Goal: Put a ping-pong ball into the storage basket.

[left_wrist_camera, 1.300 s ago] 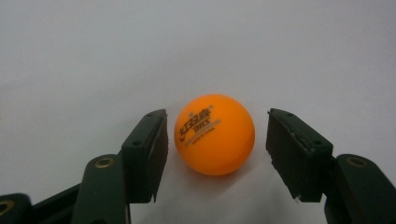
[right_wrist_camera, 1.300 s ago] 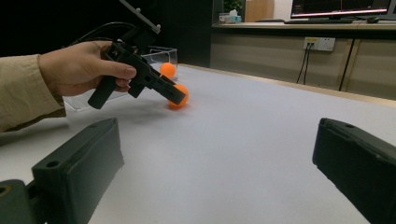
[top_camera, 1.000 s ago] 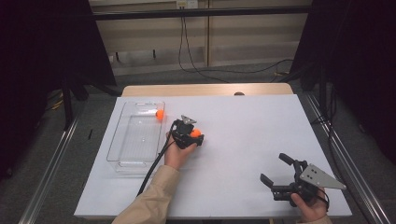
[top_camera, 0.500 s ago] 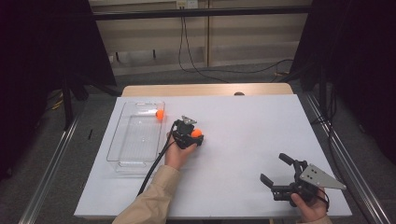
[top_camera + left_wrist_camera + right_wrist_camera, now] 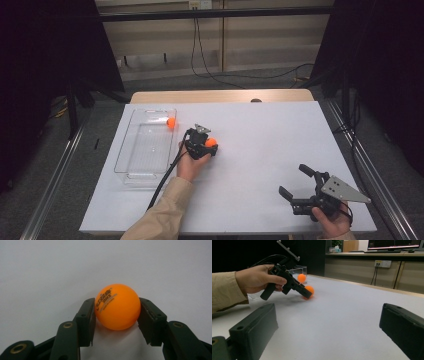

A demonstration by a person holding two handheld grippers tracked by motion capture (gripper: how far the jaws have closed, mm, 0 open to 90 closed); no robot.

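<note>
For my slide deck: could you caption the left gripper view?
Hand-held gripper clamps an orange ping-pong ball resting on the white table.

Bright orange ball (image 5: 117,307) between the black jaws of the left gripper (image 5: 207,145), dark grey print and a pale grey stripe across its upper left; a second orange ball (image 5: 171,122) glowing inside the clear, colourless tray (image 5: 131,165); the table (image 5: 270,135) plain white, no pattern; a light wooden edge along its far side; right gripper (image 5: 296,187) black too, topped with a grey three-cornered plate; a tan sleeve (image 5: 160,215) on the left arm; black cable trailing across the white.
</note>
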